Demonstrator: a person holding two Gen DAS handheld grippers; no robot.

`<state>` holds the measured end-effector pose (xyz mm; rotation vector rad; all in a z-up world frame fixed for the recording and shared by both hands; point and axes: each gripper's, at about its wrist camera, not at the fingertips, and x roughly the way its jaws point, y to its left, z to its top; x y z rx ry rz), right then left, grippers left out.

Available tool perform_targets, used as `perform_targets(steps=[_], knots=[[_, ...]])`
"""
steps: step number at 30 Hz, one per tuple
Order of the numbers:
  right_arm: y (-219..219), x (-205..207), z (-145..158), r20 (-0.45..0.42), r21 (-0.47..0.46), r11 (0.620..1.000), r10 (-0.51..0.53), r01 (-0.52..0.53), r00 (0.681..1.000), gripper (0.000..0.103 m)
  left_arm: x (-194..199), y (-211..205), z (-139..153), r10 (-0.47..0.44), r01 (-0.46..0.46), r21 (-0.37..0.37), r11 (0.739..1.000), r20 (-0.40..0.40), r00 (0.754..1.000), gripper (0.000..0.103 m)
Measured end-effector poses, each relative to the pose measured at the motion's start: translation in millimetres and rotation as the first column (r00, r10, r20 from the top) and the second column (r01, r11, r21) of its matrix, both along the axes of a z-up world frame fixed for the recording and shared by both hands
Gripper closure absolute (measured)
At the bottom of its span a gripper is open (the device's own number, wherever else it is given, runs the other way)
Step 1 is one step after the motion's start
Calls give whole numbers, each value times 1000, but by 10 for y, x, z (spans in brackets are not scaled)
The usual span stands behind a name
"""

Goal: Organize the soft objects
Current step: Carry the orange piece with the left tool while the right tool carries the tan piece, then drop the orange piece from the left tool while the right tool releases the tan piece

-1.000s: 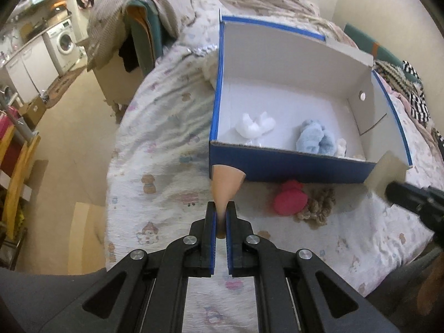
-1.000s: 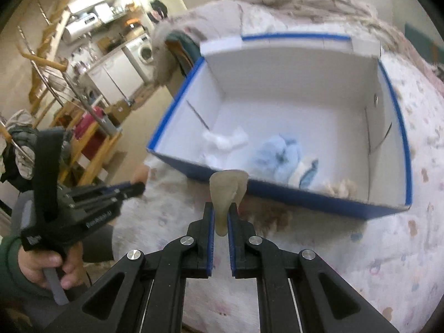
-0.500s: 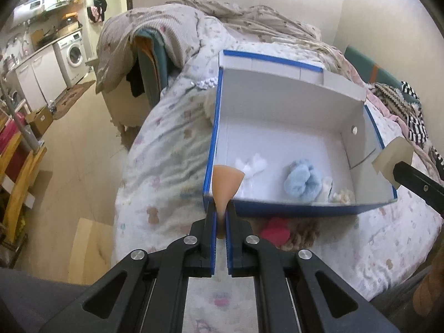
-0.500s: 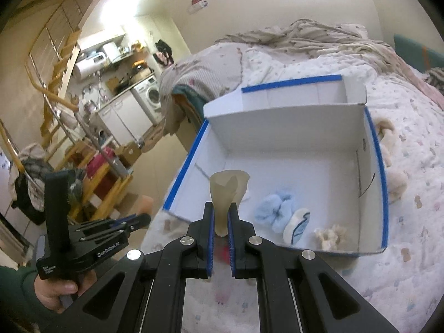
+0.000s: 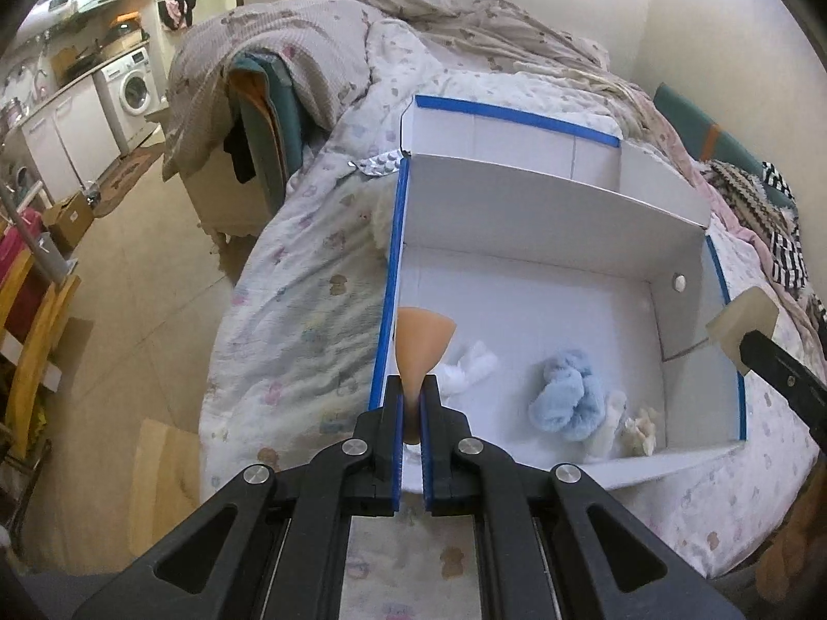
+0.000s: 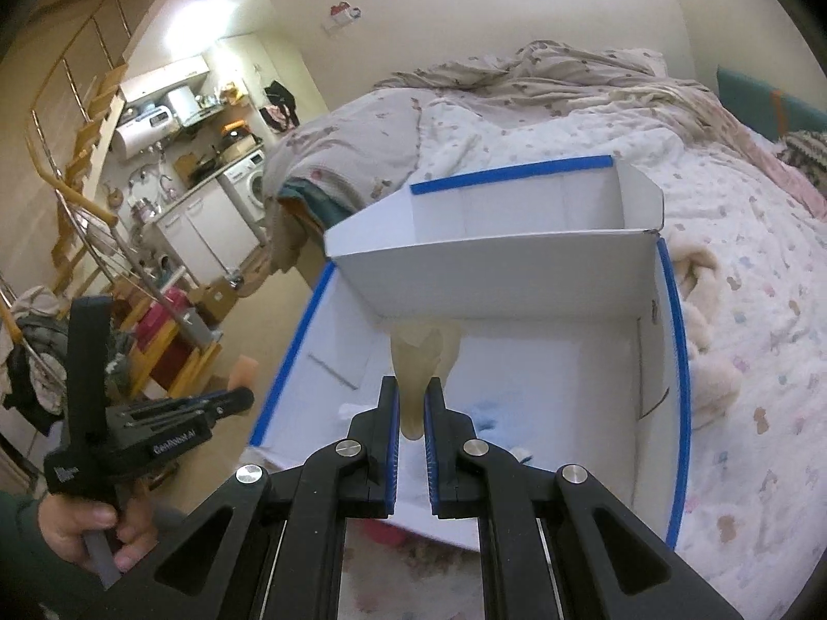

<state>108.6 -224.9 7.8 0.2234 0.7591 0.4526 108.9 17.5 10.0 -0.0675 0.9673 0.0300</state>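
A white box with blue edges (image 5: 542,237) (image 6: 517,279) sits open on the bed. Inside lie a fluffy blue soft toy (image 5: 568,400), a white one (image 5: 470,364) and small cream pieces (image 5: 641,426). My left gripper (image 5: 411,403) is shut on an orange sponge (image 5: 421,341), above the box's near left corner. My right gripper (image 6: 412,413) is shut on a cream sponge (image 6: 424,356), above the box's near side. The right gripper's sponge shows in the left wrist view (image 5: 744,320); the left gripper shows in the right wrist view (image 6: 227,398).
The bed (image 5: 310,299) has a patterned white cover and a grey blanket (image 5: 289,51) at its far end. A cream plush toy (image 6: 708,356) lies right of the box. A blister pack (image 5: 380,163) lies by the box's far left corner. Wooden shelves (image 5: 31,341) stand left.
Both grippers have risen and moved forward over the box. The pink and brown soft things in front of the box have dropped out of sight below the grippers.
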Motion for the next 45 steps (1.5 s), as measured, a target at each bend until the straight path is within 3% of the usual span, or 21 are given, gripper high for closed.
perform_targets(steps=[6,12,17,31,43,45], knots=[[-38,237,-103,-21,-31,999,-20,19,1000,92,273,-57,-60,-10,11,19,1000,-21,1000,98],[-2,477,-210,-61,-65,997,-47,43,997,92,485,-260,-101,-51,50,72,996,7,999,98],[25,588,-337,-110,-82,995,-65,56,992,92,561,-416,-309,-91,90,111,990,11,996,98],[44,677,-870,-314,-152,987,-103,57,944,92,631,-553,-666,-130,141,105,984,-104,986,97],[146,691,-1084,-391,-174,985,-85,17,916,92,639,-481,-836,-86,99,76,992,-156,984,96],[131,691,-1081,-395,-161,987,-82,19,915,92,638,-481,-850,-88,101,74,992,-166,982,89]])
